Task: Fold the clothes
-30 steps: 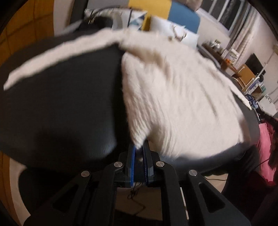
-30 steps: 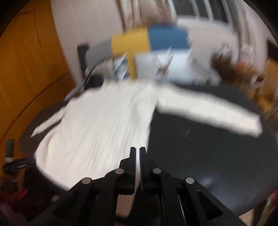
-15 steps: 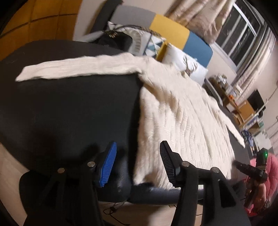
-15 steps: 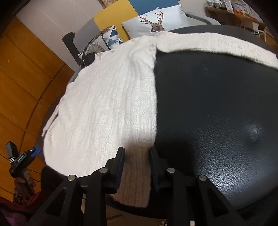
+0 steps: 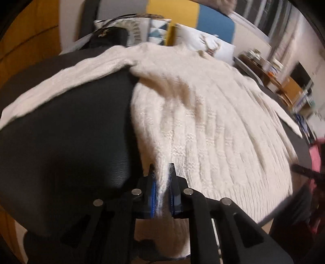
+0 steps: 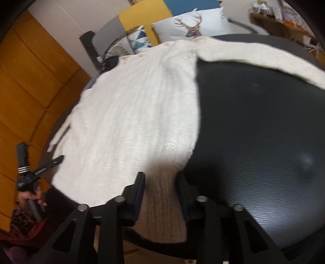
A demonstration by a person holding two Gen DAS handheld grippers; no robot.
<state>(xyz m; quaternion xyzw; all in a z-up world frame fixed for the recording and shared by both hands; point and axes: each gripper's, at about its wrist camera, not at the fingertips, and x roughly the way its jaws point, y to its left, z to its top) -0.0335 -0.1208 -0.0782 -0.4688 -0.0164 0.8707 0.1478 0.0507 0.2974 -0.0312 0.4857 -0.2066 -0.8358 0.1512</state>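
- My left fingers (image 5: 161, 172) are pinched shut on the near hem corner of the white sweater (image 5: 213, 126); a ridge of knit is bunched between the blue pads. They have just closed on it after springing open.
- My right fingers (image 6: 160, 182) stand a little apart with the sweater's ribbed hem (image 6: 162, 203) lying between them. They have just been closing, and I cannot see the pads pressing on the knit.
- The hem hangs slightly over the near edge of the black tabletop (image 6: 264, 132) at both corners.
- The sweater lies flat on the tabletop, body running away from me, with bare black surface on either side of it.
- 1 sleeve (image 5: 61, 85) stretches out to the left in the left wrist view; the other sleeve (image 6: 264, 58) stretches out to the right in the right wrist view.
- In the right wrist view the other gripper and a hand (image 6: 30, 197) on its handle show at the lower left.
- Beyond the collar stand a deer-print pillow (image 6: 193, 22), a triangle-patterned pillow (image 6: 138, 40) and a dark handbag (image 5: 107, 38).
- Behind them are yellow and blue panels (image 6: 144, 14), and orange wall panels (image 6: 30, 81) at the left.
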